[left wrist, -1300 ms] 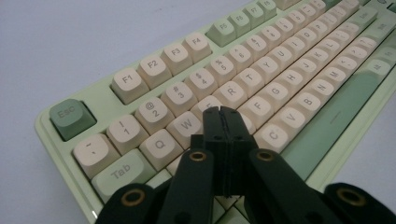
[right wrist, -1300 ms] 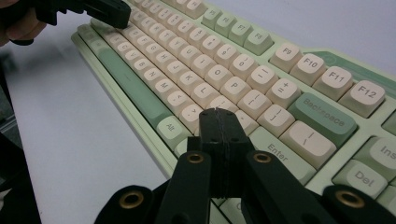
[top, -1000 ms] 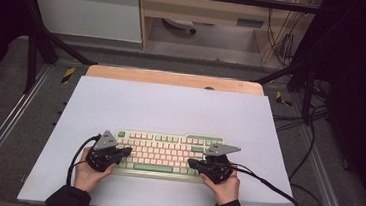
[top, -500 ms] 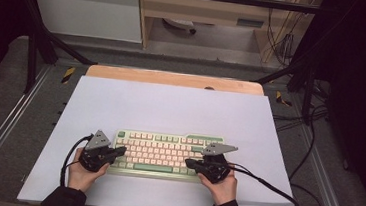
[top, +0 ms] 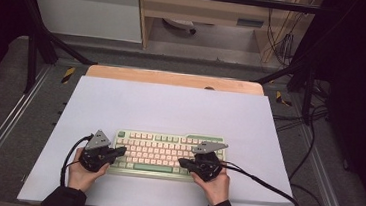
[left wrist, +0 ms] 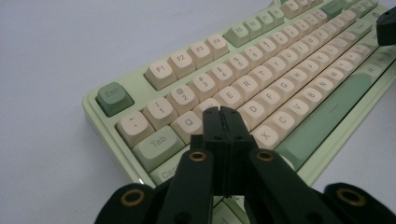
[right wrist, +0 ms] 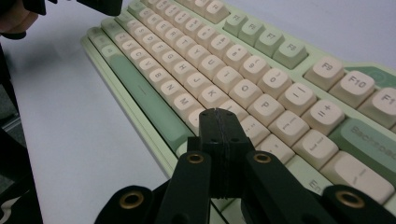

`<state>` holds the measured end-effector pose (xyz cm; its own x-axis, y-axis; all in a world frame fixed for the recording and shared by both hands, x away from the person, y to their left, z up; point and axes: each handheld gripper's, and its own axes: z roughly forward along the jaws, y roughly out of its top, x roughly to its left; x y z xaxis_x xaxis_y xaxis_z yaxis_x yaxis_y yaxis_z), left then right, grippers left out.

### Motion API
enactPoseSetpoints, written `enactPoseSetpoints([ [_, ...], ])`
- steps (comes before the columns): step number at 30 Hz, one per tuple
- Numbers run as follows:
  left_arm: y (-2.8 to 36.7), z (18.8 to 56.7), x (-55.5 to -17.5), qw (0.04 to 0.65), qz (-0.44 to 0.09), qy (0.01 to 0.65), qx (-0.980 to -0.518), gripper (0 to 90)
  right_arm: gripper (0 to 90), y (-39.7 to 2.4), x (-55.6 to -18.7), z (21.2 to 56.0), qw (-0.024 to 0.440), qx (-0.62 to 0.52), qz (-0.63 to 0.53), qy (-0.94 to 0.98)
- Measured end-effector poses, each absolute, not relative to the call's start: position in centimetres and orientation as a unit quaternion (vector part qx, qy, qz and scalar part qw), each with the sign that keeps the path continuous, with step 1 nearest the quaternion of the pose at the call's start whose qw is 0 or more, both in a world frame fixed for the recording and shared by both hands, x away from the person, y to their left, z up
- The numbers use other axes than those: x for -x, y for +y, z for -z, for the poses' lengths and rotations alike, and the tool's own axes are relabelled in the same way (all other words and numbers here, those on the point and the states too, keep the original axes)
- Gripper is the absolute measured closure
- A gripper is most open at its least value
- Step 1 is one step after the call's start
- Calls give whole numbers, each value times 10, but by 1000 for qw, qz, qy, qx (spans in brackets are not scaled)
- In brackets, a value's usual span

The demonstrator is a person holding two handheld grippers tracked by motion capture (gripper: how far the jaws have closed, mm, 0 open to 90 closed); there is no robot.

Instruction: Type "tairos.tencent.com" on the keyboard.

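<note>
Little had shifted vs earlier frame: both hands stayed at keyboard [top: 169, 154], which sat at 6 o'clock on white mat [top: 170, 107]. L gripper [top: 119, 151] & R gripper [top: 183, 161] had jaws pressed together, empty, tips over keys at opposite ends, prob. so closed tips could poke single keys.

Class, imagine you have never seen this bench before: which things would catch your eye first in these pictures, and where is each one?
First comes the pale green keyboard with cream keys, lying near the front edge of the white tabletop. Next, the two black claws over its ends: the left claw above the left-hand letter keys, the right claw above the right-hand ones. Both have their jaws shut with nothing between them.
</note>
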<state>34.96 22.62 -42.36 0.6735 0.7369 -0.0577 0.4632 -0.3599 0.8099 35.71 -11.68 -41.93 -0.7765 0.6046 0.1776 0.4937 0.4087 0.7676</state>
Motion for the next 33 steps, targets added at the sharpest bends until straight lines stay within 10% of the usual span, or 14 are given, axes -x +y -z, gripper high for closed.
enactPoseSetpoints([
  [33,225,425,-350,424,-158,368,-812,899,900,-106,-363,433,69,-329,-413,847],
])
